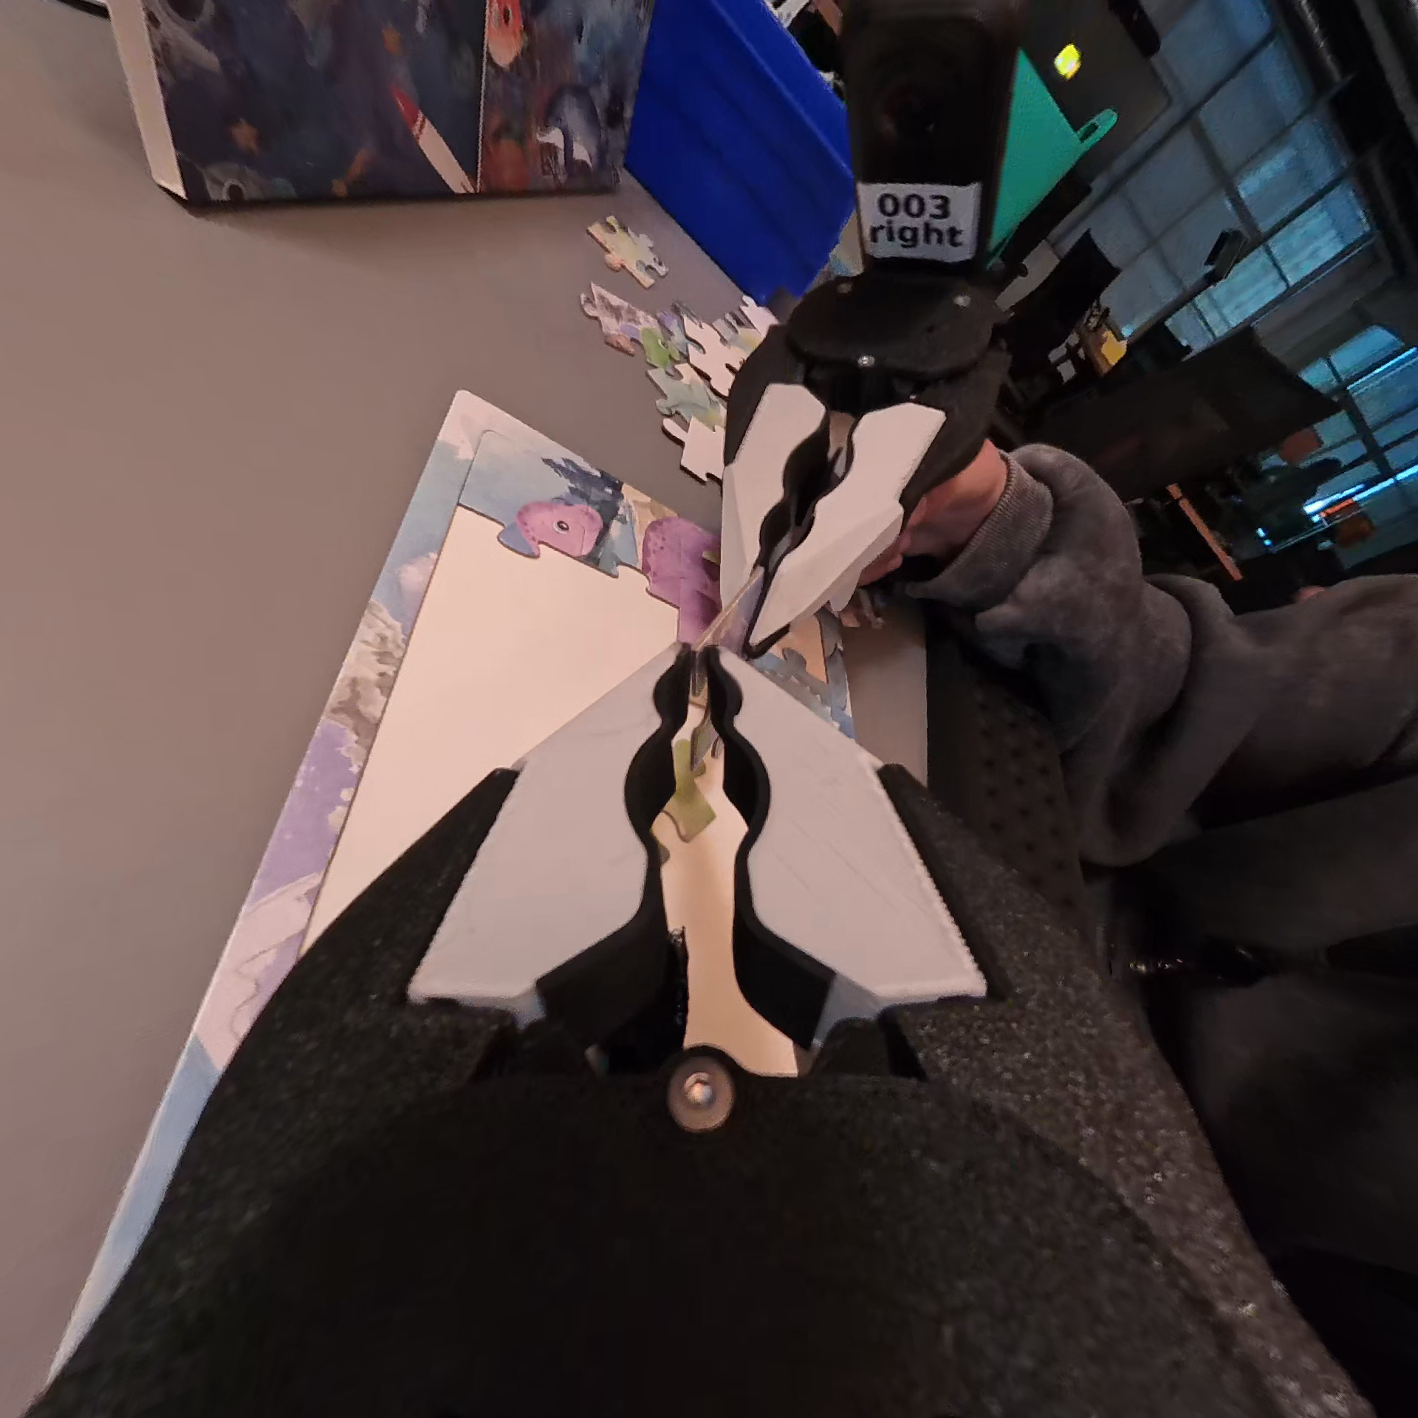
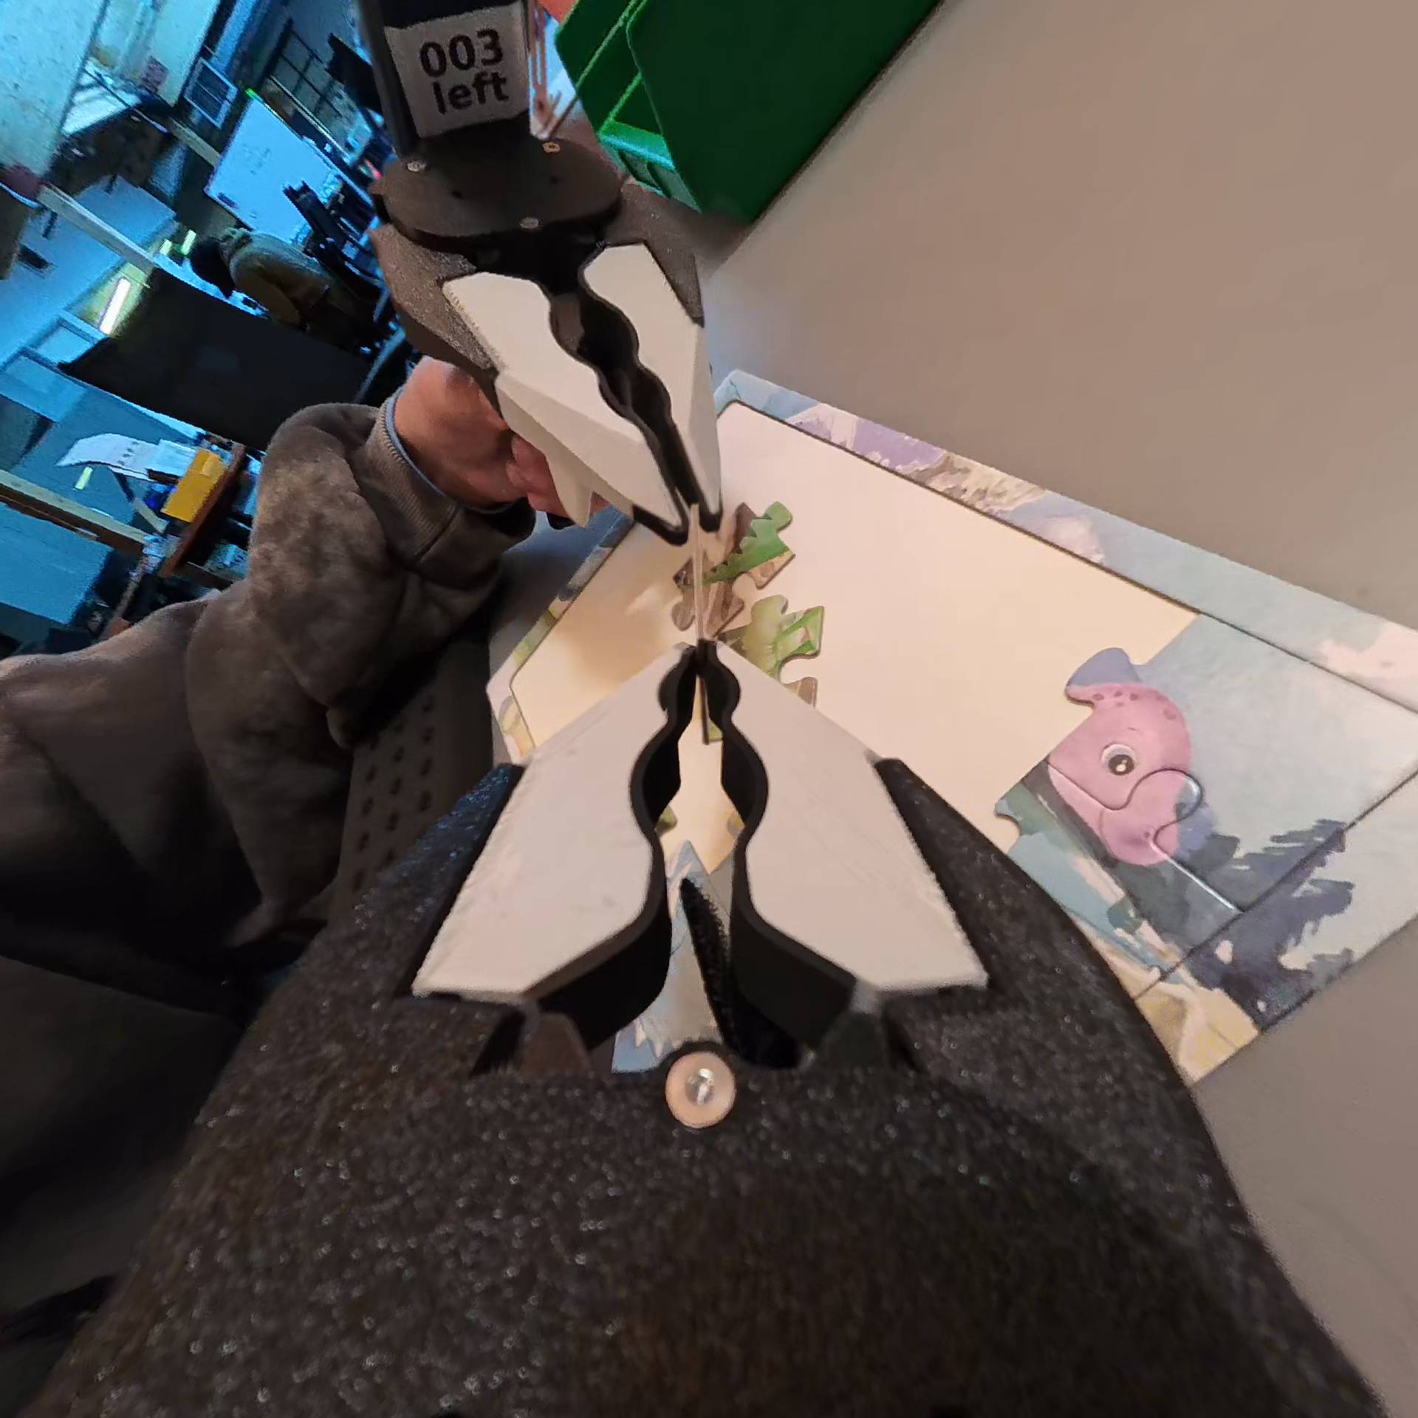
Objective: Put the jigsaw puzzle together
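A puzzle piece [image 1: 725, 614] stands edge-on above the board, spanning both grippers' tips; in the right wrist view it shows as a thin pale edge [image 2: 697, 591]. My right gripper [image 2: 700, 651] is shut on its near end and also shows in the left wrist view [image 1: 748, 621]. My left gripper [image 1: 694, 652] has its jaws slightly apart around the other end, a thin gap beside the piece; it also shows in the right wrist view [image 2: 697, 525]. The puzzle board [image 1: 368, 652] holds joined purple dinosaur pieces [image 2: 1128, 767] in one corner.
Two loose green pieces [image 2: 775, 637] lie on the board's bare middle. Several loose pieces [image 1: 675, 345] lie on the grey table beside a blue bin [image 1: 729, 153] and the puzzle box [image 1: 345, 92]. A green bin [image 2: 729, 100] stands beyond the board. A grey sleeve [image 1: 1112, 614] is close. My two grippers' fingertips are within a few centimetres of each other.
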{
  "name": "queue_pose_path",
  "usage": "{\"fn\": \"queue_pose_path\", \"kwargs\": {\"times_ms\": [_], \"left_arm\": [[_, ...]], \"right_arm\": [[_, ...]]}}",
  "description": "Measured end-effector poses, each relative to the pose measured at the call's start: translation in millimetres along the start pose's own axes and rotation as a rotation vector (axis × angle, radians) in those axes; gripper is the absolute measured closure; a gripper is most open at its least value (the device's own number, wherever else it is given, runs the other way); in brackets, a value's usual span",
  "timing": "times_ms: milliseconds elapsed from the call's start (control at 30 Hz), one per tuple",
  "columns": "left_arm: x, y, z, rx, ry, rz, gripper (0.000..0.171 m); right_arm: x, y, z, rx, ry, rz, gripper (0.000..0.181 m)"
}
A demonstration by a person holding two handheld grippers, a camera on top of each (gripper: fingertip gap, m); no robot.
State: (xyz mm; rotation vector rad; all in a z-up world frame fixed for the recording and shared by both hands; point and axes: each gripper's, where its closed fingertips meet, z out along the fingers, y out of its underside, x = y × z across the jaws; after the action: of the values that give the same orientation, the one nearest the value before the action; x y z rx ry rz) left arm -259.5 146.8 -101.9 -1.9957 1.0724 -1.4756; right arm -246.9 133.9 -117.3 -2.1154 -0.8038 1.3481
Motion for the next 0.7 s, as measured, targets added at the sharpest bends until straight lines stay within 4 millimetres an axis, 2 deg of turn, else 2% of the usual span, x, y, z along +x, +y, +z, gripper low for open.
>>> {"fn": "queue_pose_path", "kwargs": {"times_ms": [267,467,700], "left_arm": [[-0.2,1.1,1.1,0.009,0.009,-0.001,0.169],[-11.8,-4.0,8.2,0.034,-0.031,-0.064,0.168],[-23.3,-7.5,8.4,0.037,-0.082,-0.002,0.169]], "right_arm": [[2.2,1.8,0.2,0.007,-0.058,0.075,0.18],[11.5,2.0,0.7,0.006,0.029,0.017,0.18],[22.4,2.5,10.2,0.009,0.092,0.021,0.18]]}}
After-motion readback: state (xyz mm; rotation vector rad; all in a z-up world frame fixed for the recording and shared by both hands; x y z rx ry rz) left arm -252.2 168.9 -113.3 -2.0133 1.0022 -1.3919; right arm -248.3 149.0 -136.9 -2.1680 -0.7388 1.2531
